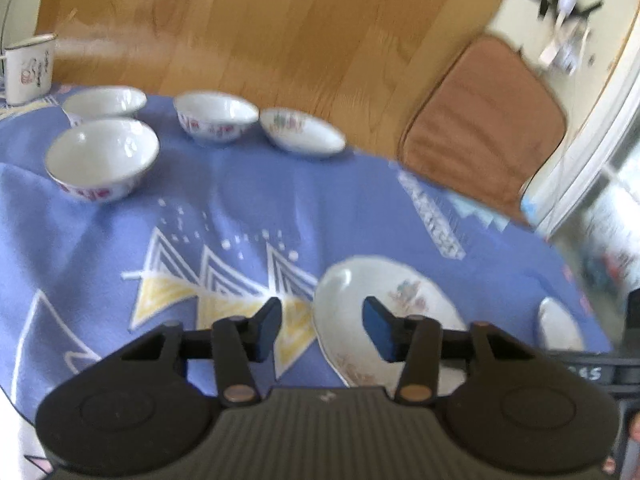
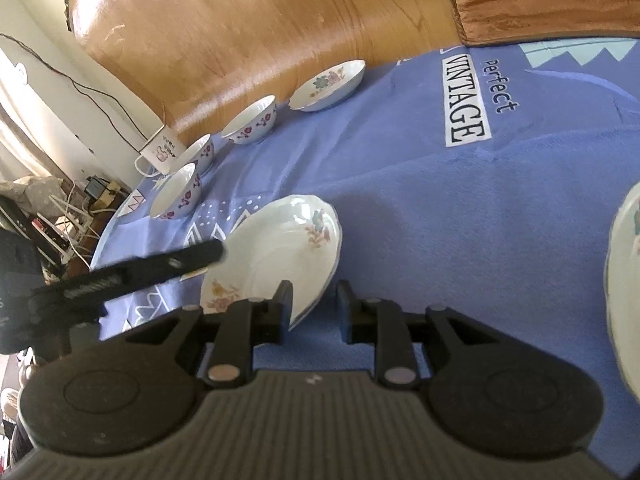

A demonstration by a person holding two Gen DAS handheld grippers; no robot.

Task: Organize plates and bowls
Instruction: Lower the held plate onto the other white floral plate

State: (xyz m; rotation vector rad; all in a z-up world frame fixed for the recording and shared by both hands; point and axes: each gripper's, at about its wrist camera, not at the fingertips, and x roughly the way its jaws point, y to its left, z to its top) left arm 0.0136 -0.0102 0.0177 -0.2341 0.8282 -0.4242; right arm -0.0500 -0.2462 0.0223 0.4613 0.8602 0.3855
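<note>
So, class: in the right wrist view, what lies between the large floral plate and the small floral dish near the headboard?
Only bare blue blanket between plate and dish; right wrist view shows it.

plates (image 2: 280, 248) – white, floral, near | bowls (image 1: 102, 158) – white, upright, far edge

My left view is smeared; a second plate (image 1: 558, 326) is half cut off. On my right view, another plate (image 2: 626, 280) runs off the edge.
</note>
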